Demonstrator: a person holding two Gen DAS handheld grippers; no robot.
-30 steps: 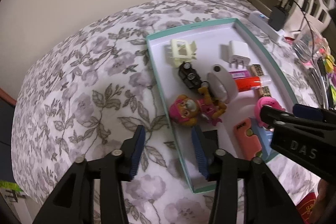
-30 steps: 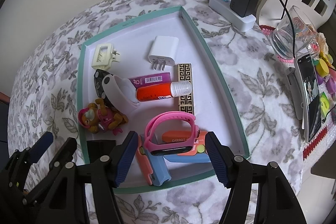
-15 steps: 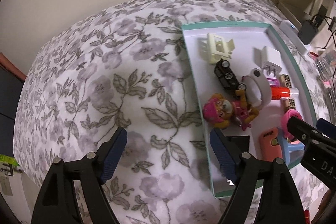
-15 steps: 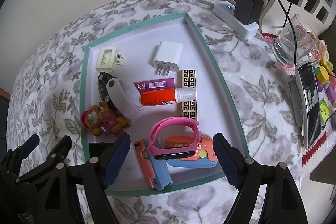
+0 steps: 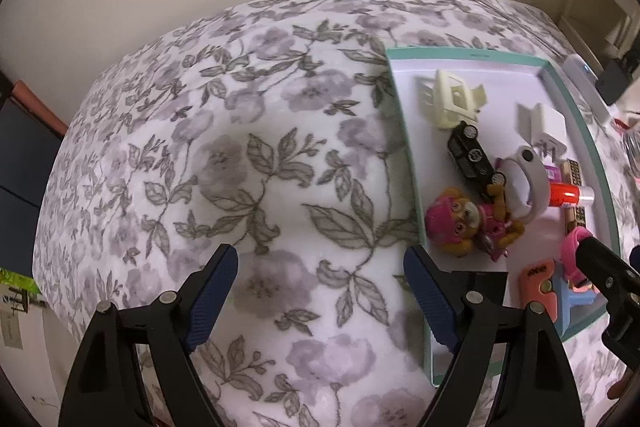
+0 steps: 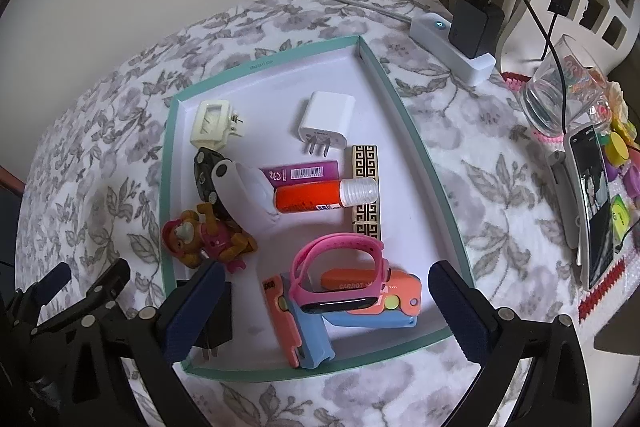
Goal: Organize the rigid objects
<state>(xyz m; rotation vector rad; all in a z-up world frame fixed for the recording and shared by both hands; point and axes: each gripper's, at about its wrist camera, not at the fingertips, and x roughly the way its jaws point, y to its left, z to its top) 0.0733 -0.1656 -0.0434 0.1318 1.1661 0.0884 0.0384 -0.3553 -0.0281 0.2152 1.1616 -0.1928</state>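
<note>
A teal-rimmed white tray (image 6: 416,131) lies on a floral cloth and holds several small objects: a white charger (image 6: 326,119), a cream clip (image 6: 212,121), a black toy car (image 5: 470,157), a pup figure (image 6: 204,241), an orange bottle (image 6: 316,197), a pink wristband (image 6: 338,277), orange-and-blue cutters (image 6: 300,323) and a black plug (image 6: 216,319). My right gripper (image 6: 320,311) is open and empty over the tray's near end. My left gripper (image 5: 320,295) is open and empty above the cloth, left of the tray (image 5: 404,131).
Right of the tray are a white power strip with a black adapter (image 6: 452,43), a glass (image 6: 560,91), a phone (image 6: 596,199) and colourful small items (image 6: 620,155). A wall stands behind the table. The floral cloth (image 5: 240,167) spreads to the left.
My left gripper has opened wider and swung left, away from the tray, over the cloth. My right gripper has pulled back slightly and opened a little wider. The tray objects have not moved.
</note>
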